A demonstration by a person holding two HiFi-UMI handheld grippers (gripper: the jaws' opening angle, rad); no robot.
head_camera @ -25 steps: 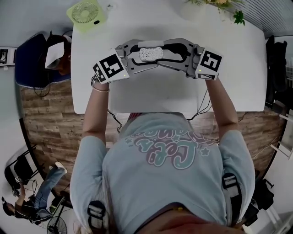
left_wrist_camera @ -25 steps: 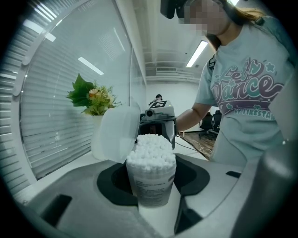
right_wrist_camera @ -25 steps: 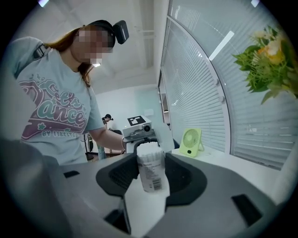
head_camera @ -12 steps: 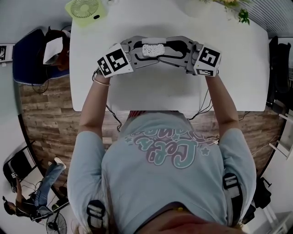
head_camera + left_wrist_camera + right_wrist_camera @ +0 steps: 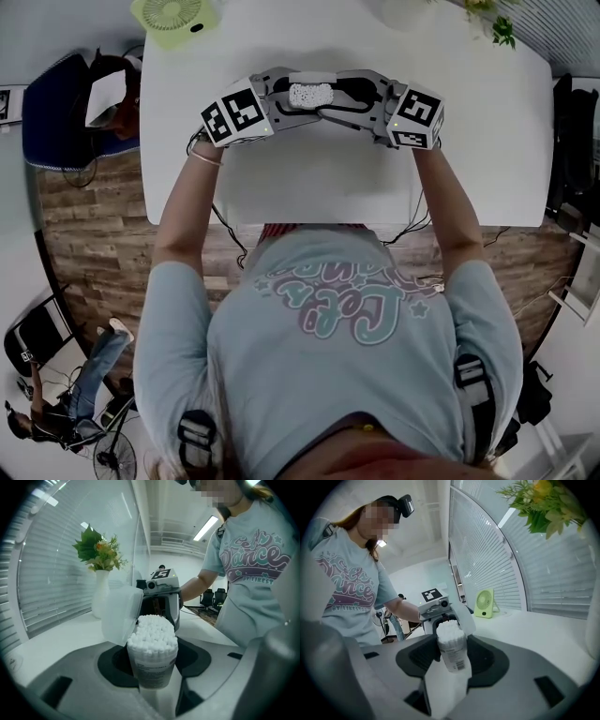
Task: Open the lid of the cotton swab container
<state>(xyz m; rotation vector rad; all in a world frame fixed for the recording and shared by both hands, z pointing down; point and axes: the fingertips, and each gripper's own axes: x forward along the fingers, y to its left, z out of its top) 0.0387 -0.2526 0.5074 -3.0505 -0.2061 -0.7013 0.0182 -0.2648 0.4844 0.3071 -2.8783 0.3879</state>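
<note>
When inspected, container (image 5: 309, 94): near the middle of the table's (image 5: 328, 187) far edge, roughly upright between the two facing grippers; resting or lifted, not determinable.
Lid (image 5: 119, 613): swung fully back, standing beside the mouth, apparently attached at one side.
Swabs (image 5: 152, 630): exposed, packed full, heads above the rim.
Left gripper (image 5: 154, 684): pinching container low on its body, jaws spread only to its width.
Right gripper (image 5: 450, 667): jaws just been opening; container between them, no firm press evident; judged released.
Task done: lid open; by all appearances complete.
Task left: judged nothing beyond setting container down and withdrawing.
Risk: open, full tub; liable to tip and spill if let go off-level.
Other: fan (image 5: 173, 14) at far left corner, well apart.
</note>
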